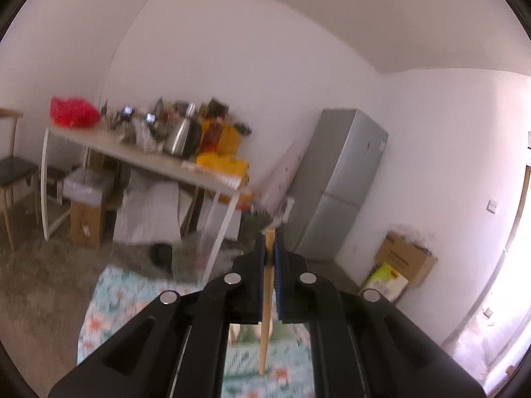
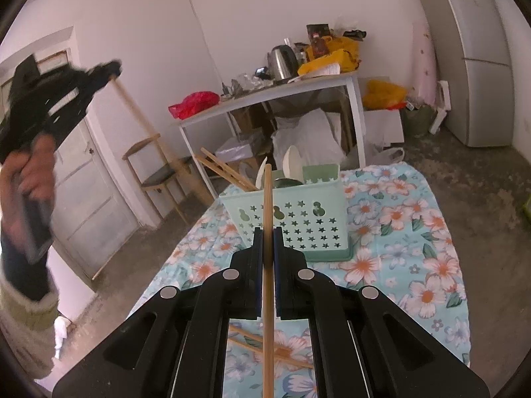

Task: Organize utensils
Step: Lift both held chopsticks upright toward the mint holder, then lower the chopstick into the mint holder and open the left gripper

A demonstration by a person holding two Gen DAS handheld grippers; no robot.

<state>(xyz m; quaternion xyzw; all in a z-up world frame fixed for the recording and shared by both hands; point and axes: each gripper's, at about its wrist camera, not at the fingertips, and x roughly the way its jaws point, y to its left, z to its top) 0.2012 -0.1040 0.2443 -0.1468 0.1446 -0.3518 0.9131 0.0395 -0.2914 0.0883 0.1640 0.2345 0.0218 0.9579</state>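
A wooden chopstick (image 2: 268, 265) is pinched upright between the pads of the right gripper (image 2: 268, 242); just ahead of its fingertips stands a mint-green utensil basket (image 2: 298, 212) on a floral tablecloth (image 2: 415, 248). More chopsticks (image 2: 252, 345) lie beneath the gripper. The left gripper (image 1: 269, 252), raised away to its left, clamps a second chopstick (image 1: 267, 298).

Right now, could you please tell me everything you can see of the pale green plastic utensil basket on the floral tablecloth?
The pale green plastic utensil basket is a rectangular, open-topped caddy whose front wall is pierced with star and gourd-shaped cut-outs, and it has a slightly darker green base. It stands upright on the blue floral tablecloth, near the far end of the table. Wooden chopsticks lean out over its left rim, and white spoons rise from inside, beside an inner green divider. No gripper touches it.
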